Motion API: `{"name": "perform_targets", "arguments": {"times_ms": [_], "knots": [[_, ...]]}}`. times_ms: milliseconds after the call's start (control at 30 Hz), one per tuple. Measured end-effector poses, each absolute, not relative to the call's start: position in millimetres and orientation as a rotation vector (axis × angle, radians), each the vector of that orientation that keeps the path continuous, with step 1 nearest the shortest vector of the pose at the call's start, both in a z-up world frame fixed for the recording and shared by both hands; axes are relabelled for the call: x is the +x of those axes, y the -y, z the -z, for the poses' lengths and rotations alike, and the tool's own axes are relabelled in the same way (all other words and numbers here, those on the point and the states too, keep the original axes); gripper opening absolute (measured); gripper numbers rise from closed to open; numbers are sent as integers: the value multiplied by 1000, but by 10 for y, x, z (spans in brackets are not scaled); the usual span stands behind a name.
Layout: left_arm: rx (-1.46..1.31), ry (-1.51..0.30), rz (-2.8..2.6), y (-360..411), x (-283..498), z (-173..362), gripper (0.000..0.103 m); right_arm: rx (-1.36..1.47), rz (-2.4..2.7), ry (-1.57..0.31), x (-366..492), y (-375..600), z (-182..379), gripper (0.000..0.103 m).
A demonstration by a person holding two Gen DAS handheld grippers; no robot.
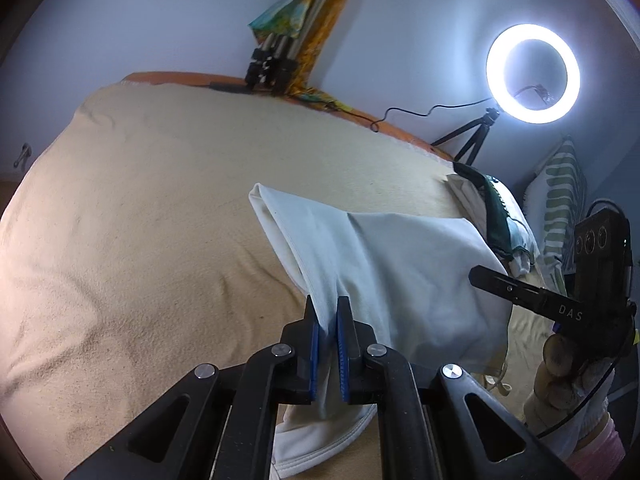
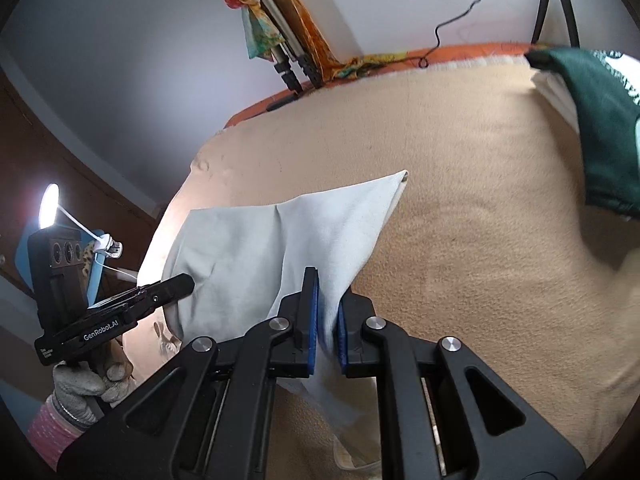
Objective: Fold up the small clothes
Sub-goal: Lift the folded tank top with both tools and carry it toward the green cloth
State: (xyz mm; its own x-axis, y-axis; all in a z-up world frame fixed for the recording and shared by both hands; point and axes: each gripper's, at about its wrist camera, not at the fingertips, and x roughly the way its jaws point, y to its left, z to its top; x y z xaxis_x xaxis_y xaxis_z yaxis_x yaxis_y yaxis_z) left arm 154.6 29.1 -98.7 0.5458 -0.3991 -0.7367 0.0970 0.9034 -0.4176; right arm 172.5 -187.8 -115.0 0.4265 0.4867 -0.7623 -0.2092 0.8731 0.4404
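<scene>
Left gripper [image 1: 328, 312]: blue-padded fingers [image 1: 314, 336] closed on the near edge of a small pale white cotton garment [image 1: 400, 264], cloth pinched between the pads and trailing below them. The garment lies partly on the beige fleece blanket [image 1: 152, 208] that covers the bed, its near edge lifted off the surface and its far end still resting on it, a seamed hem running along its left side. Right gripper [image 2: 326, 308]: fingers likewise clamped on the same garment's other near corner, fabric bunched between the pads. Further right, at the blanket's far edge, a small stack of folded clothes [image 1: 500, 216], dark green piece on top over white ones. Judgement: some items look already folded and stacked; this piece is only at the start, both corners gripped and raised, no crease yet set; the fold over, smoothing and stacking remain. Hard to make out: what kind of garment it is, since the lower part drops out of view beneath both grippers; the stack is cut off at the frame edge and blurred in the right wrist view; how many pieces remain unfolded cannot be told.
</scene>
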Motion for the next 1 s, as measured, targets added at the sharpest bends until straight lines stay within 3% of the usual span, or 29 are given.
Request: {"name": "perform_targets", "arguments": {"times_ms": [400, 1000], "knots": [[-300, -863, 419, 352, 1674, 627, 4, 198, -366, -936, 1502, 2307, 672, 9], [-207, -765, 575, 1922, 2211, 312, 4, 173, -178, -826, 1708, 3817, 199, 9]]}}
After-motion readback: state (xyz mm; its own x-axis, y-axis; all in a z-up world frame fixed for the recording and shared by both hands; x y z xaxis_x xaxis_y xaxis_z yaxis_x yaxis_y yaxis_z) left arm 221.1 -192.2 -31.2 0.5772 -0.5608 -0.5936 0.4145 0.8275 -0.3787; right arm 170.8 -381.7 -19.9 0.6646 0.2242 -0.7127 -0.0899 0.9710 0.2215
